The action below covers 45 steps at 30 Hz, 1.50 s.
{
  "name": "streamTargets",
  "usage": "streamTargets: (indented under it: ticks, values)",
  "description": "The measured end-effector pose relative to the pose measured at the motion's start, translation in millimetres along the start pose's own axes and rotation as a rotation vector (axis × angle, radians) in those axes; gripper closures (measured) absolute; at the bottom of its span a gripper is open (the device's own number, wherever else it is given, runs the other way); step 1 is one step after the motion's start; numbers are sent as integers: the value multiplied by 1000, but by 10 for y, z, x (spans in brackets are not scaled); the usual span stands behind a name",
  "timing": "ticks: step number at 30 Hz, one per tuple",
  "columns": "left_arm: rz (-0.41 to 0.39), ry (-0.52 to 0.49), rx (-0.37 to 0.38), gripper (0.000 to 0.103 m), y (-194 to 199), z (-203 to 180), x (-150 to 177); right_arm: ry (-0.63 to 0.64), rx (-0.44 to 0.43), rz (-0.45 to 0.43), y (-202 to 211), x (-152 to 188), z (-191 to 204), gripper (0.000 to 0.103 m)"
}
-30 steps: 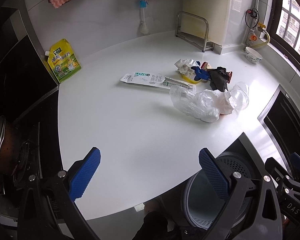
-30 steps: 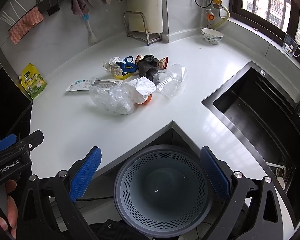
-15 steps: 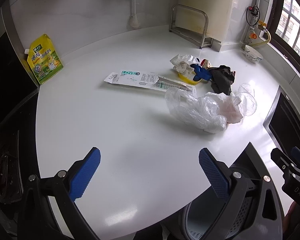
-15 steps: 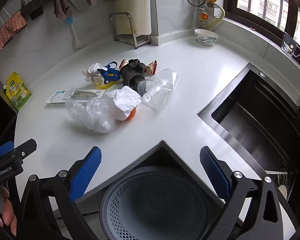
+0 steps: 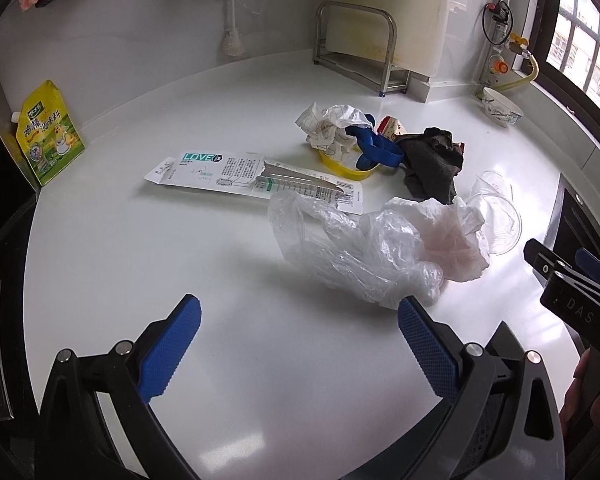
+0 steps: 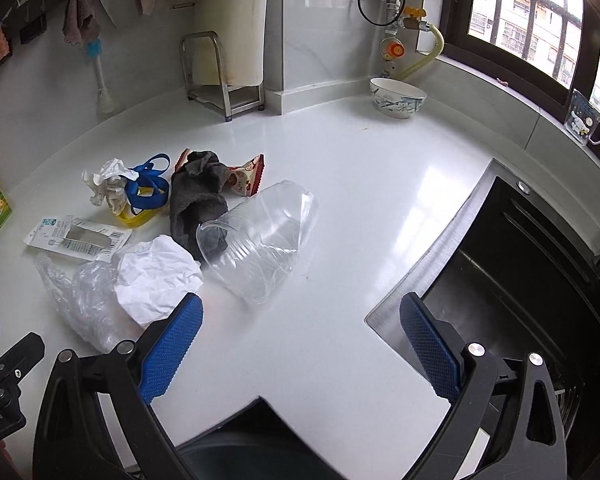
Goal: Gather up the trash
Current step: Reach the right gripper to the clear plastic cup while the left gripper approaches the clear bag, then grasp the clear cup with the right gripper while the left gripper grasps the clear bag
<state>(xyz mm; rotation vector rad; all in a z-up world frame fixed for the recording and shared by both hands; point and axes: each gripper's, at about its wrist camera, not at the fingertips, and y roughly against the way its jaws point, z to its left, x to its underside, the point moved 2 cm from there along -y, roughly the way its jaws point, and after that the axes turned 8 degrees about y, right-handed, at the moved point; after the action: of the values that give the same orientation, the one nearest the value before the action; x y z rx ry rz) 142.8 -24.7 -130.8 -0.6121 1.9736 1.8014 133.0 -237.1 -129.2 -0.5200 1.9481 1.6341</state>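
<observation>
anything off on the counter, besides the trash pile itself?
The clear plastic cup lies tipped on its side, its mouth over the end of the dark cloth; nothing visibly spilled. The cloth looks like fabric, not litter, sitting among wrappers. Both grippers, left and right, are open and empty.

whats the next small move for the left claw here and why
Probably ease the left claw forward and a little to its right, onto the crumpled clear plastic bag. Both claws are open and empty, and that bag is the nearest piece of the trash pile, lying loose on the white counter just ahead of the right-hand fingertip.
</observation>
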Motion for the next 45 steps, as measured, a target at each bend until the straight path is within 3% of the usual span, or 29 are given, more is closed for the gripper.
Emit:
streamTargets:
  ticks: [11, 17, 23, 25, 27, 36, 45]
  values:
    - [-19, 73, -16, 6, -266, -53, -28, 69, 73, -57, -502, -130, 67, 9]
    - [-29, 81, -21, 6, -303, -91, -1, 99, 120, -85, -606, -204, 85, 9]
    - [-24, 79, -19, 6, -328, -138, 30, 114, 105, -119, -589, -212, 83, 10]
    - [-26, 84, -18, 6, -330, -155, 30, 120, 93, -133, -557, -210, 82, 18]
    - [-28, 88, -19, 6, -340, -182, 21, 124, 79, -133, -535, -212, 78, 36]
    - [-27, 116, 3, 6, -343, -330, 2, 104, 13, -140, -466, -234, 14, 85]
    - [-3, 149, 22, 6, -392, -428, 32, 80, -25, -164, -428, -204, -52, 97]
